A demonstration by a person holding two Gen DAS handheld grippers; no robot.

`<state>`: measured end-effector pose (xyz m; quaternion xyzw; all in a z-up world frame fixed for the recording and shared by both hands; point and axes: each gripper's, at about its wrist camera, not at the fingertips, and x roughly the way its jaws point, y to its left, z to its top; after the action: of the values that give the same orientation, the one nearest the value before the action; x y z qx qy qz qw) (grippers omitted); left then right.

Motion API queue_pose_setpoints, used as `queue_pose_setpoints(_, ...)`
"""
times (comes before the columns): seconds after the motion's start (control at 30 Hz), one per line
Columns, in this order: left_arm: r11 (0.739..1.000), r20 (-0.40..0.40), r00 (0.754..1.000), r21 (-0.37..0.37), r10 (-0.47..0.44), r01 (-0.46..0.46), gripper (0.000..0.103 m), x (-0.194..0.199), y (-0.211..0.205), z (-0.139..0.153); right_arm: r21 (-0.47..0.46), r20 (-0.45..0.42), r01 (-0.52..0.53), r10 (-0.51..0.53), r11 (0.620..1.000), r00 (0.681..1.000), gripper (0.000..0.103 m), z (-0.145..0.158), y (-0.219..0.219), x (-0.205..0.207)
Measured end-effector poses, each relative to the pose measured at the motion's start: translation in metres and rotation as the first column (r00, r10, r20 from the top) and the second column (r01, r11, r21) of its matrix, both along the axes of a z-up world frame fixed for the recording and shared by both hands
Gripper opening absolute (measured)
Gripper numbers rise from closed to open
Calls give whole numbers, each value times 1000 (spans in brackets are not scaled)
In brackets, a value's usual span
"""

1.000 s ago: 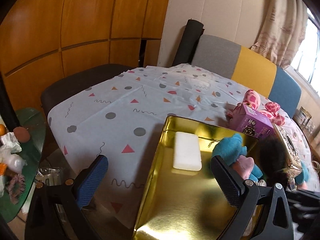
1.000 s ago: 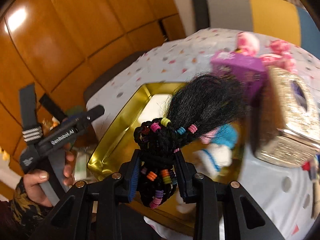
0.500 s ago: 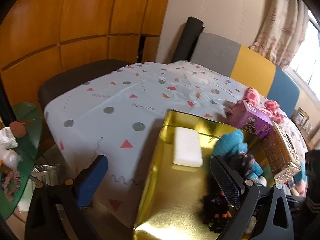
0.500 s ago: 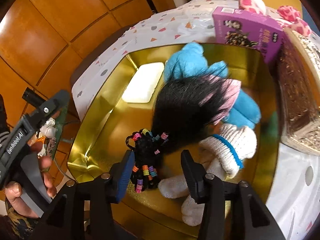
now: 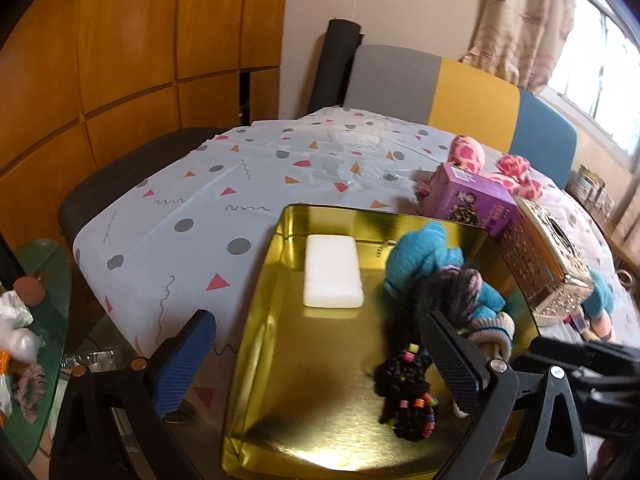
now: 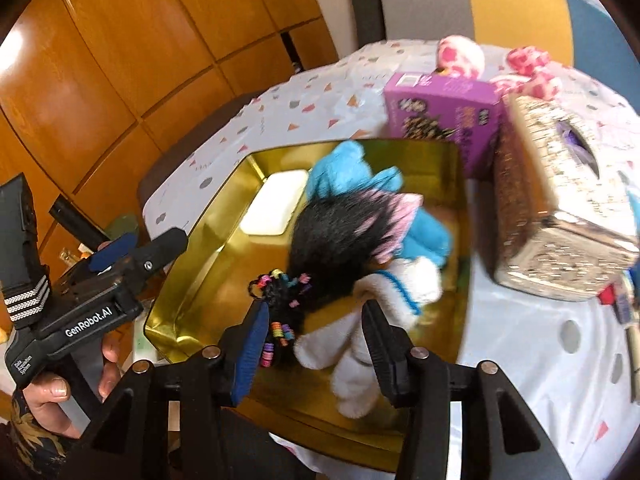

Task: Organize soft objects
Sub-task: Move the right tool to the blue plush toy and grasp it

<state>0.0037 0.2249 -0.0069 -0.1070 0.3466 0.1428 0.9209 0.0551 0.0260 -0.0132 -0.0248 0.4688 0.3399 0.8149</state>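
Our right gripper (image 6: pixel 312 344) hangs low in its frame with jaws parted, nothing pressed between the pads; the black wig (image 6: pixel 340 236) with coloured beads lies released in the gold tray (image 6: pixel 192 280), its beaded end just ahead of the blue finger (image 6: pixel 250 344). Our left gripper (image 5: pixel 320 360) stands wide apart at the bottom of its view, gripping nothing, one finger over the cloth and the other over the tray.

Inside the tray (image 5: pixel 260 320) we see a white block (image 5: pixel 332 276) toward the upper left, a blue plush (image 5: pixel 424 252) to the right of it, the wig (image 5: pixel 412 376) lower right, and a white sock (image 6: pixel 360 360) touching the wig.

Under the tray is a table with a pale cloth (image 5: pixel 240 184) printed with grey dots, triangles and squiggles. A purple box (image 5: pixel 472 200) sits just past the tray's upper right corner, a glittery tissue box (image 5: pixel 548 264) beside it, and a pink spotted plush (image 5: pixel 468 152) behind them.

At the far side stands a chair back (image 5: pixel 460 92) in grey, yellow and blue. Orange wood panels (image 5: pixel 120 60) fill the upper left, a curtain (image 5: pixel 520 16) and window the upper right. A green glass side table (image 5: pixel 48 304) with clutter shows at the left edge.
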Motion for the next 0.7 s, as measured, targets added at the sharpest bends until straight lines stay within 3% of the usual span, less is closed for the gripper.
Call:
queue_pose_setpoints(0.43,992,-23,993,54,-115,116,103,5,-44,4,40,84,177,-179,983,980,49,24,-75,3)
queue_pose_setpoints(0.7,973,-40,976,87,-212,215,103,12,-75,6,56,115,330,-334,942,936,49,37,-146,16)
